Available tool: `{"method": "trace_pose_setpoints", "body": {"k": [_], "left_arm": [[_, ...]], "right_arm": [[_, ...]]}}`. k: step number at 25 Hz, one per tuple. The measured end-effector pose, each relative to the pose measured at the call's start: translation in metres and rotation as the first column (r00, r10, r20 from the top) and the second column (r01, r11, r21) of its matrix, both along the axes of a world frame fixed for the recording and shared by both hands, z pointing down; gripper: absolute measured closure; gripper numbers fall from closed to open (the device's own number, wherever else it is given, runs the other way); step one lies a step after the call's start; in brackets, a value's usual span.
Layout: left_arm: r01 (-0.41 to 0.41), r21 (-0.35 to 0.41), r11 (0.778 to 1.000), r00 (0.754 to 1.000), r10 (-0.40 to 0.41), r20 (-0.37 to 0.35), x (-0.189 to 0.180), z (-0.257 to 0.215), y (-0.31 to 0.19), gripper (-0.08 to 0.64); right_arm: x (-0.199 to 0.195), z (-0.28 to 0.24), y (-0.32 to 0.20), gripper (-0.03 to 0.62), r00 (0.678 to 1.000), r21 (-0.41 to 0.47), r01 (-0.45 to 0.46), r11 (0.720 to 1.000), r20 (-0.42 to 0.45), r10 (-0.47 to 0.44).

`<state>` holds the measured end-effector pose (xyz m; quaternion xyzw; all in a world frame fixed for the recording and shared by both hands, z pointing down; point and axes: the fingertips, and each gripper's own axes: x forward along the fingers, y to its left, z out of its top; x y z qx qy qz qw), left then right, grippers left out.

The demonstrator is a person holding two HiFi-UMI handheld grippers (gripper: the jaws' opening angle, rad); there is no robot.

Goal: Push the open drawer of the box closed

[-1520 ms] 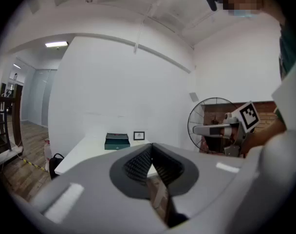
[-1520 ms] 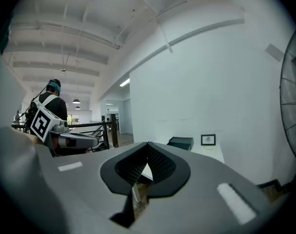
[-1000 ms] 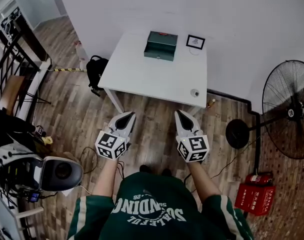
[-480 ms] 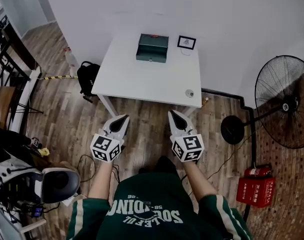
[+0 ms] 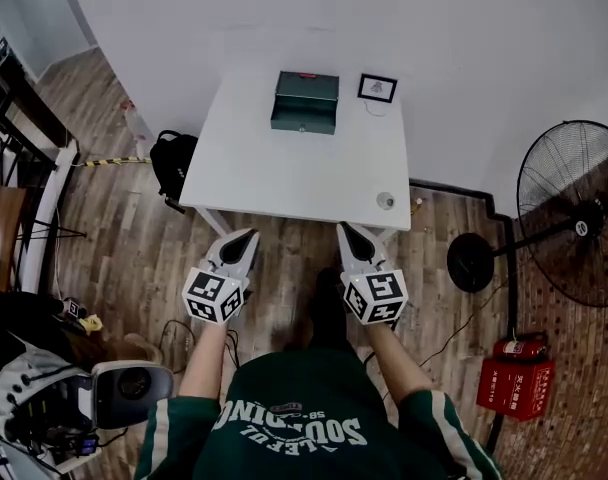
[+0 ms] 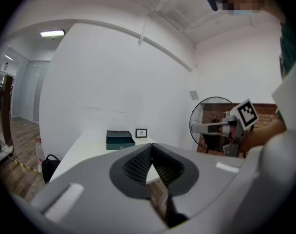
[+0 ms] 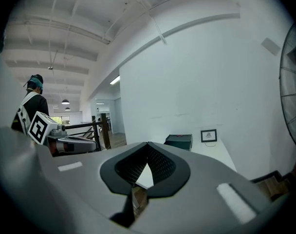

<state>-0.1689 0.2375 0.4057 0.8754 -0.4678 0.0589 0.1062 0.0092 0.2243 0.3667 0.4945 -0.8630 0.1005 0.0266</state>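
Standing against the wall, the white table (image 5: 284, 173) carries the green box (image 5: 305, 102) at its far edge, well apart from both grippers. The left gripper (image 5: 246, 238) and right gripper (image 5: 346, 230) hang just short of the table's near edge, each claw pressed together on nothing. A small framed picture (image 5: 377, 88) sits just right of the box. White shirt lettering (image 5: 289, 430) runs upside down, too unclear to read.

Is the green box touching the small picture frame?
No, bare white tabletop shows between the green box and the picture frame.
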Motion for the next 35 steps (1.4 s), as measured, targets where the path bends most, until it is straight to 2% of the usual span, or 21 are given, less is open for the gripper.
{"method": "trace_pose_setpoints", "body": {"k": [7, 21, 26, 35], "left_arm": [[0.024, -0.024, 0.999, 1.0, -0.024, 0.001, 0.003, 0.008, -0.077, 0.508], [0.116, -0.066, 0.991, 0.993, -0.116, 0.017, 0.043, 0.014, -0.245, 0.508], [0.126, -0.084, 0.989, 0.992, -0.124, 0.024, 0.062, 0.022, -0.283, 0.508], [0.102, -0.118, 0.988, 0.995, -0.098, 0.035, 0.069, 0.037, -0.323, 0.508]], "right_arm": [[0.0, 0.002, -0.083, 0.594, 1.0, -0.009, 0.028, 1.0, -0.001, -0.028], [0.023, -0.003, -0.267, 0.594, 0.987, -0.003, 0.156, 0.988, -0.033, -0.156], [0.027, 0.004, -0.306, 0.594, 0.978, -0.005, 0.203, 0.979, -0.053, -0.203], [0.034, 0.014, -0.344, 0.594, 0.981, -0.029, 0.187, 0.982, -0.035, -0.188]]}}
